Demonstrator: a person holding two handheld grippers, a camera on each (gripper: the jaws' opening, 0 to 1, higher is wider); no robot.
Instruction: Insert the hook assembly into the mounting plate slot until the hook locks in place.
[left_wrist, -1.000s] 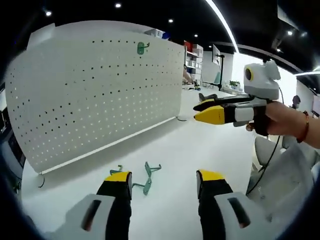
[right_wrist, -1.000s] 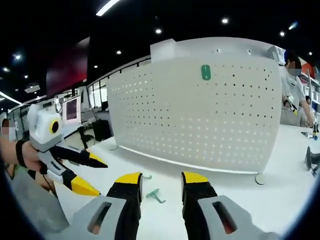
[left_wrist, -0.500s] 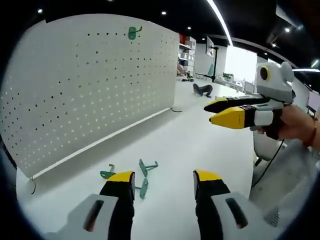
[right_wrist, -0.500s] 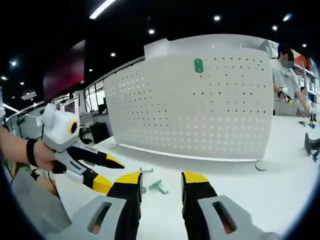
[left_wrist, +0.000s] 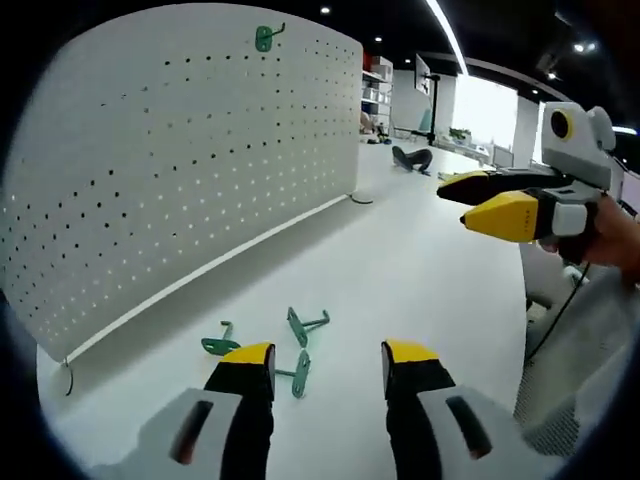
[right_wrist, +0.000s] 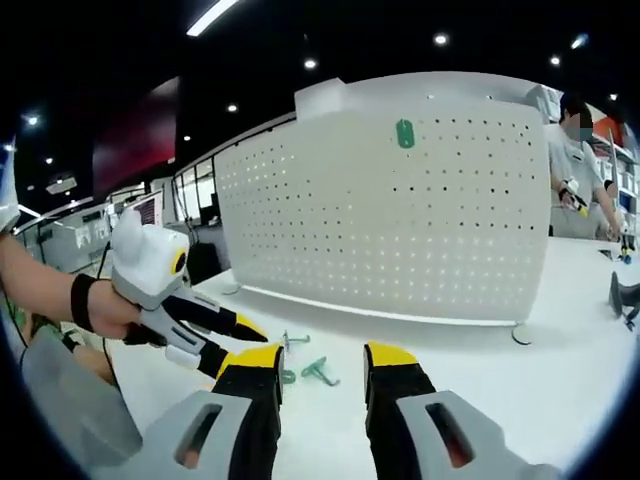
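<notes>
Both tongs stand open and hold nothing: the left tongs hang low over the white table, the right tongs likewise. Three green hooks lie loose on the table just ahead of the left jaws, near the foot of the pegboard, where one hook already hangs. Best to single out one hook, grip its flat back plate squarely, and keep the prongs facing the holes.

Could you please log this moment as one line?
left gripper: open above hooks on table | right gripper: open, empty | pegboard: one hook mounted
</notes>
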